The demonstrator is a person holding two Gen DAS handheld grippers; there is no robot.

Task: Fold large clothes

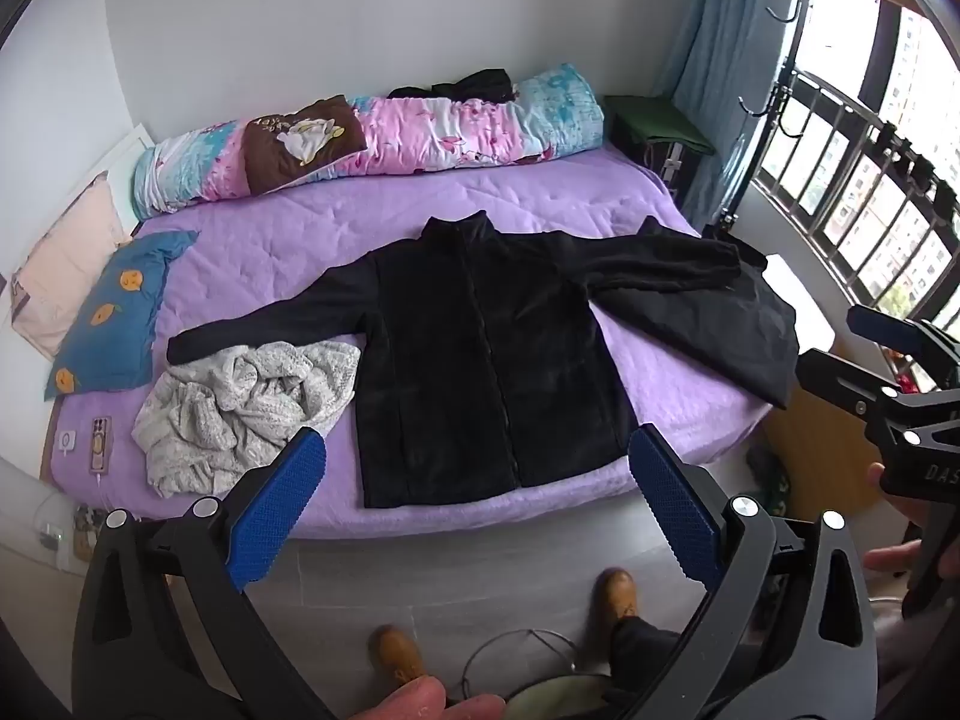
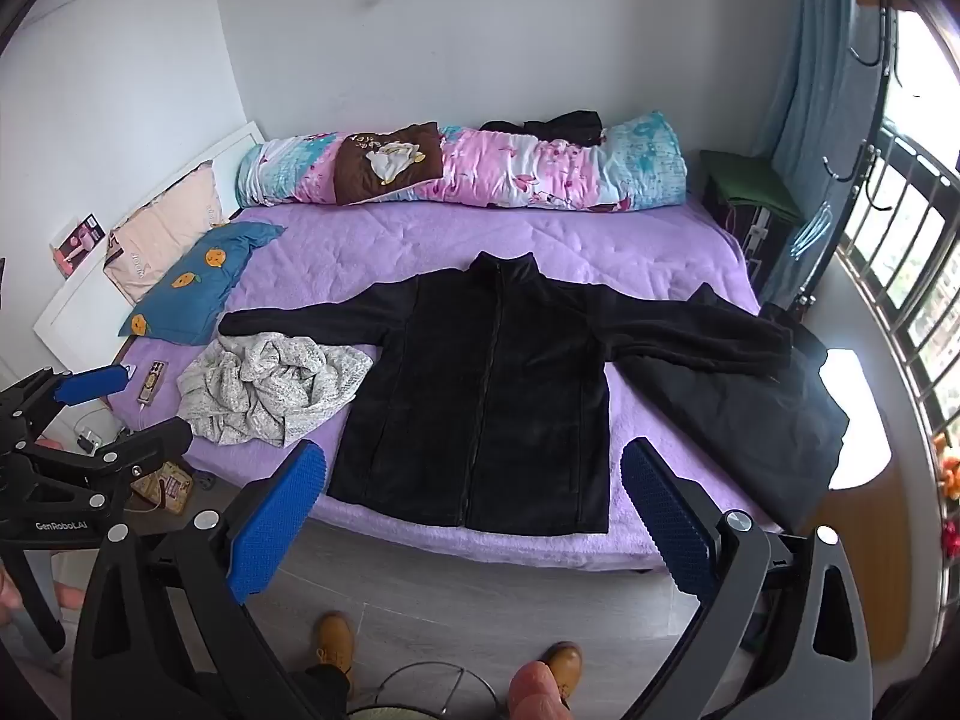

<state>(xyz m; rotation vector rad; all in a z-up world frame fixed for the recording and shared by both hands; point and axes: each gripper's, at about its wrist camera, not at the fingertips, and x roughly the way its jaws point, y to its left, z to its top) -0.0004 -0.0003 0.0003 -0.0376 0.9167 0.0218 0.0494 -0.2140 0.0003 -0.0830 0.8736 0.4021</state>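
A black fleece jacket (image 1: 480, 354) lies flat and face up on the purple bed (image 1: 312, 228), sleeves spread out; it also shows in the right wrist view (image 2: 486, 396). My left gripper (image 1: 477, 468) is open and empty, held above the floor before the bed's front edge, near the jacket's hem. My right gripper (image 2: 474, 474) is open and empty at the same height. Each gripper shows at the edge of the other's view: the right one (image 1: 888, 360), the left one (image 2: 114, 408).
A crumpled white knit garment (image 1: 240, 414) lies left of the jacket. Another black garment (image 1: 720, 336) hangs over the bed's right edge. A rolled floral quilt (image 1: 372, 138), blue pillow (image 1: 120, 306) and phone (image 1: 99, 444) lie on the bed. My feet (image 1: 618, 594) stand on the floor.
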